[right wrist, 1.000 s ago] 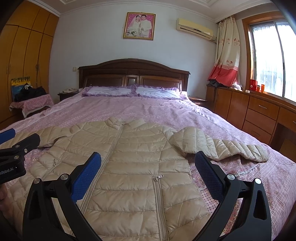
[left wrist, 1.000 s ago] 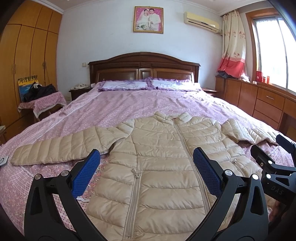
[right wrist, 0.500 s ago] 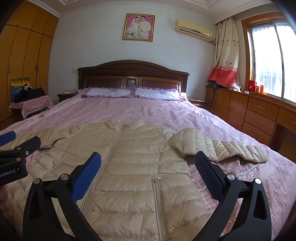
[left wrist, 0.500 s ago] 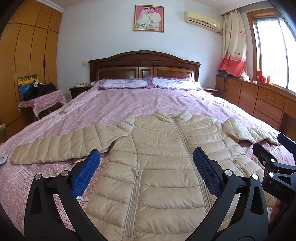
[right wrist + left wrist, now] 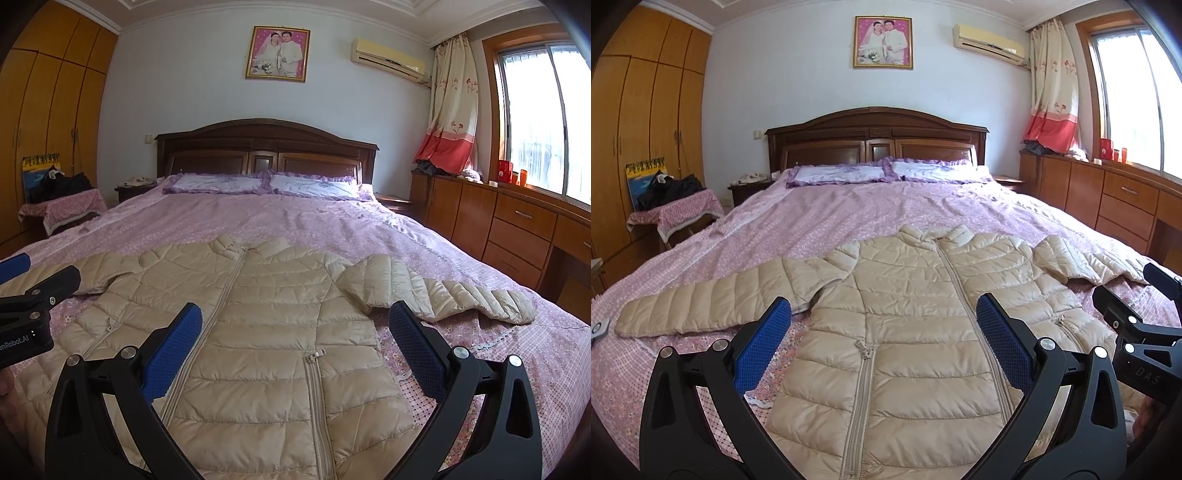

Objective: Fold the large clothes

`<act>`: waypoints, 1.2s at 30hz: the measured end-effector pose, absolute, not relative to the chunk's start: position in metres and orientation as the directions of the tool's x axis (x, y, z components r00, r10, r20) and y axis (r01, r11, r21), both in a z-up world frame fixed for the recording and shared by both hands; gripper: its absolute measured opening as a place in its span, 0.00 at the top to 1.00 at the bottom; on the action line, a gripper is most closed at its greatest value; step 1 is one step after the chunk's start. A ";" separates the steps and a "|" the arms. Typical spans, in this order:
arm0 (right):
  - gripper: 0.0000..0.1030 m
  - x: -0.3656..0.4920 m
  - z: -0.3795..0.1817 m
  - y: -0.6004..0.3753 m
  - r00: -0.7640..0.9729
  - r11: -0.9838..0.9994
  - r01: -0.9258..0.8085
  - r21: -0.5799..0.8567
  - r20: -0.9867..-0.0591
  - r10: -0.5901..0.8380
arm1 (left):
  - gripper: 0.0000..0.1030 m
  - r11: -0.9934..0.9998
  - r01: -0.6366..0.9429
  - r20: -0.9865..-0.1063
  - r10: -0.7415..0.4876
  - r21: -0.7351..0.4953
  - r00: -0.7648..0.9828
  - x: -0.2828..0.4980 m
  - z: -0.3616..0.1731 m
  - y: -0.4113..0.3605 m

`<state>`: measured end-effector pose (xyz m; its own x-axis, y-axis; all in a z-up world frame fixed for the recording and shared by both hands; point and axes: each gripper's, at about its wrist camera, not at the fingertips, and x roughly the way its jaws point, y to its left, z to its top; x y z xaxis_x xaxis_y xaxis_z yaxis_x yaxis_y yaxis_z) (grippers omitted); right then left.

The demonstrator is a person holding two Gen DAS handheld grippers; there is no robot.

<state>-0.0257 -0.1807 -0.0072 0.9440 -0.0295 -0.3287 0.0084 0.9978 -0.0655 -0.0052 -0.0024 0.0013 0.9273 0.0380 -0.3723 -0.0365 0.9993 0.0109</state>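
A beige quilted puffer jacket (image 5: 908, 317) lies front up and zipped on the pink bedspread, collar toward the headboard. Its left sleeve (image 5: 713, 299) stretches straight out; its right sleeve (image 5: 436, 291) lies bent and rumpled. It also shows in the right wrist view (image 5: 266, 332). My left gripper (image 5: 884, 343) is open and empty, held above the jacket's lower left front. My right gripper (image 5: 295, 347) is open and empty above the lower right front. Each gripper shows at the edge of the other's view.
The bed (image 5: 886, 210) has a dark wooden headboard (image 5: 875, 136) and two pillows (image 5: 258, 184). A covered side table with dark clothes (image 5: 672, 203) stands left. Wooden drawers (image 5: 517, 229) run along the right under the window. A wardrobe (image 5: 639, 147) fills the left wall.
Both grippers have risen and tilted slightly, so the jacket sits a little lower in each view. The jacket has not moved. Both stay open.
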 end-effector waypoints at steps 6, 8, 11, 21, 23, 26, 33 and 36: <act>0.05 -0.024 -0.009 -0.182 0.940 0.999 0.008 -0.050 -0.341 -0.025 | 0.03 0.999 -0.036 -0.376 0.036 0.006 0.926 -0.003 0.001 -0.001; 0.05 -0.024 -0.010 -0.182 0.939 0.999 0.012 -0.052 -0.342 -0.029 | 0.03 0.999 -0.035 -0.370 0.035 0.006 0.928 -0.004 0.002 -0.001; 0.05 -0.024 -0.011 -0.183 0.939 0.999 0.014 -0.048 -0.342 -0.030 | 0.03 0.999 -0.034 -0.374 0.034 0.007 0.927 -0.004 0.002 -0.001; 0.05 -0.026 -0.011 -0.184 0.941 0.999 0.014 -0.052 -0.338 -0.031 | 0.03 1.000 -0.030 -0.376 0.030 0.005 0.926 -0.002 0.000 -0.001; 0.05 -0.025 -0.011 -0.184 0.939 0.999 0.011 -0.047 -0.343 -0.026 | 0.03 1.000 -0.028 -0.381 0.027 0.002 0.924 -0.001 -0.001 0.000; 0.05 -0.025 -0.012 -0.184 0.938 0.999 0.008 -0.047 -0.347 -0.024 | 0.03 1.000 -0.012 -0.383 0.010 -0.004 0.924 -0.001 -0.002 -0.002; 0.05 -0.020 -0.017 -0.178 0.931 0.999 -0.016 -0.045 -0.366 -0.002 | 0.03 0.989 0.051 -0.382 -0.101 -0.138 0.919 -0.002 -0.007 0.017; 0.05 -0.018 -0.020 -0.172 0.928 0.998 -0.033 -0.046 -0.373 0.014 | 0.03 0.994 0.031 -0.400 -0.070 -0.104 0.914 0.001 -0.010 0.026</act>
<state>-0.0184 -0.1723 -0.0198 0.9277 0.0139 -0.3731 -0.0334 0.9984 -0.0459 0.0009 0.0262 -0.0100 0.9137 -0.0700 -0.4003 0.0307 0.9941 -0.1038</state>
